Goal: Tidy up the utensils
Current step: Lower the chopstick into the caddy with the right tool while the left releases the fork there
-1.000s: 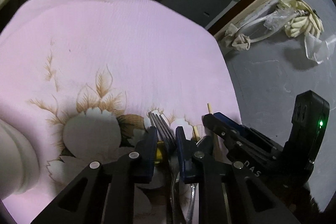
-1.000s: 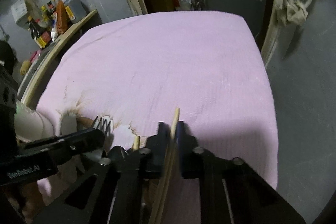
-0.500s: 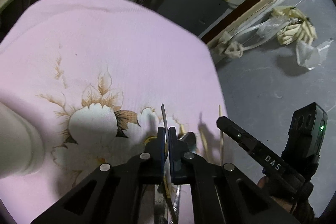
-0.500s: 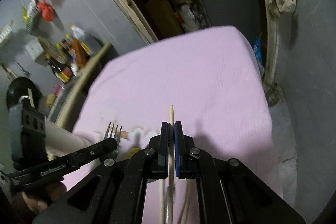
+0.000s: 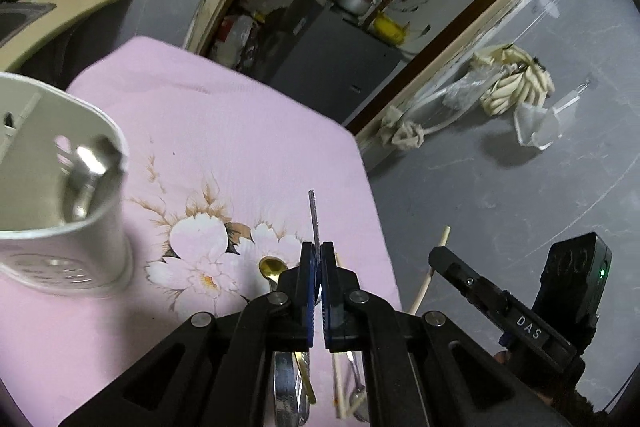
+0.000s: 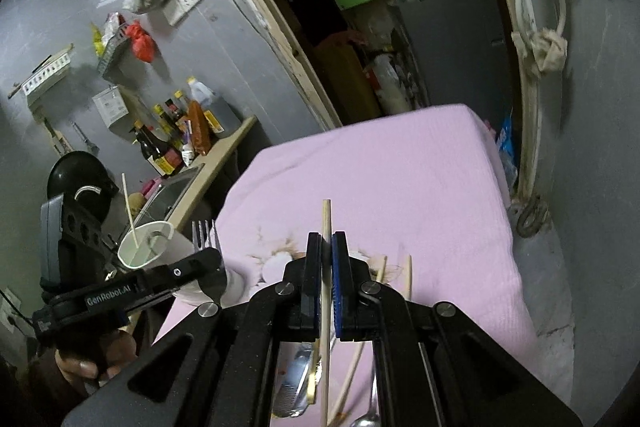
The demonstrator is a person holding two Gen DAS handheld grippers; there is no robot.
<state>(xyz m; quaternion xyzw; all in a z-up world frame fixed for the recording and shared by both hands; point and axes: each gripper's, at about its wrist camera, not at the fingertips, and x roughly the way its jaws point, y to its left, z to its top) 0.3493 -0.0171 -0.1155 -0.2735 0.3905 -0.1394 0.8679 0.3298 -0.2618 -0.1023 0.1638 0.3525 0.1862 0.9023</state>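
Note:
My left gripper (image 5: 317,255) is shut on a steel fork (image 5: 313,215), seen edge-on, held above the pink cloth. Its tines show in the right wrist view (image 6: 205,235). My right gripper (image 6: 327,247) is shut on a wooden chopstick (image 6: 326,223), which also shows in the left wrist view (image 5: 434,263). A white holder cup (image 5: 60,187) stands on the cloth at left with a metal utensil inside; in the right wrist view the cup (image 6: 146,243) holds a chopstick too. A gold spoon (image 5: 272,269), more chopsticks (image 6: 408,275) and steel utensils (image 5: 286,391) lie on the cloth below the grippers.
The pink flowered cloth (image 5: 224,131) covers the table, whose right edge drops to a grey floor (image 5: 500,195). A counter with bottles (image 6: 180,143) stands at far left. A doorway with shelves (image 5: 320,11) lies behind.
Both grippers have risen from the cloth, the left lifting the fork, the right lifting a chopstick. The left gripper closed on the fork and the white cup has come into view.

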